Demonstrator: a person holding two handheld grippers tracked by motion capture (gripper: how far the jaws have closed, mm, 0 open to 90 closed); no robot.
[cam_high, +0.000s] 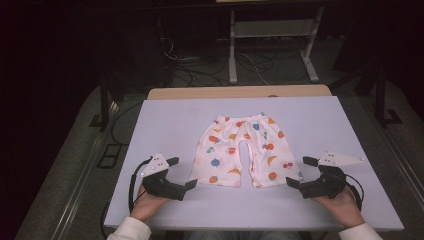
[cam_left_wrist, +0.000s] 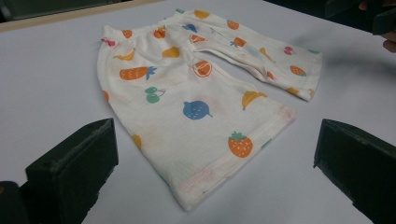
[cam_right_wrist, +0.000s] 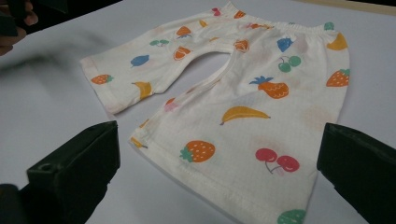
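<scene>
White fruit-print shorts (cam_high: 242, 150) lie flat between left gripper (cam_high: 182, 173) and right gripper (cam_high: 299, 171), both agape.

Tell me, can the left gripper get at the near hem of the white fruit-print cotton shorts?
Probably yes. The left gripper is open beside the white fruit-print cotton shorts, whose near hem lies flat on the pale table between its jaws with nothing between.

Evenly and softly lit across the pale tabletop (cam_high: 165, 120) with only faint shadows, dark and murky all around it in the high view, slightly grainy, blurred toward the far corners of both gripper views.
</scene>
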